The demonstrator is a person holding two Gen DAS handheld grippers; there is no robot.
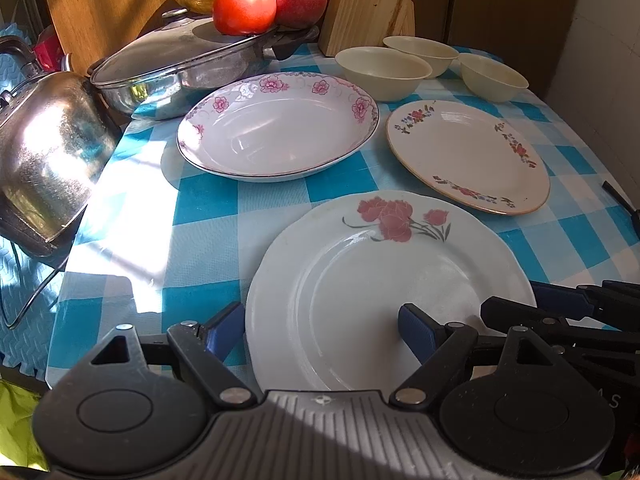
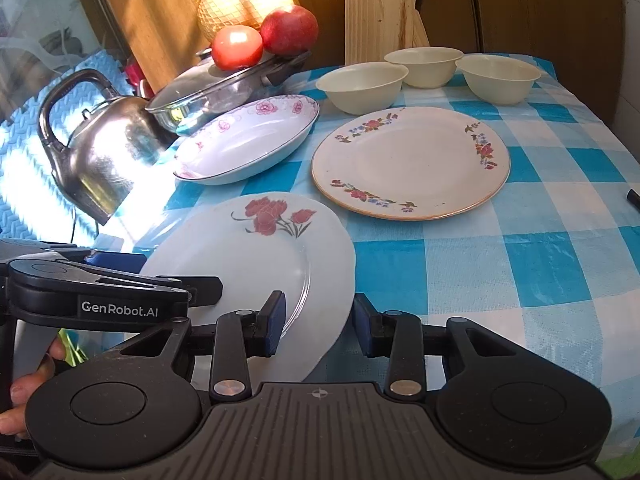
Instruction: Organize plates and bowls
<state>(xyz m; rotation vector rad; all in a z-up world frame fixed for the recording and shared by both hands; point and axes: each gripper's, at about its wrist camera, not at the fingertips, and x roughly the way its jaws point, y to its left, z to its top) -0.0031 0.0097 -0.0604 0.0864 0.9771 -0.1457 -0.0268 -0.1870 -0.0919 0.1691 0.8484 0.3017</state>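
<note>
Here, checked tablecloth (image 2: 460, 272) (sunlit), both tongs agape astride carnation plate (image 1: 360, 288).

**Florals on Blue Check**

The surface (image 1: 200, 216) wore a blue-and-white checked cloth; the nearest plate (image 1: 360, 280) was pale white with pink-red carnations; the cream plate (image 1: 468, 156) carried small red and blue flower sprays; the deep dish (image 1: 276, 132) showed pink blossoms around its rim; three bowls (image 1: 384, 72) were plain cream; the gripper pads (image 1: 416, 328) were blue.
</note>
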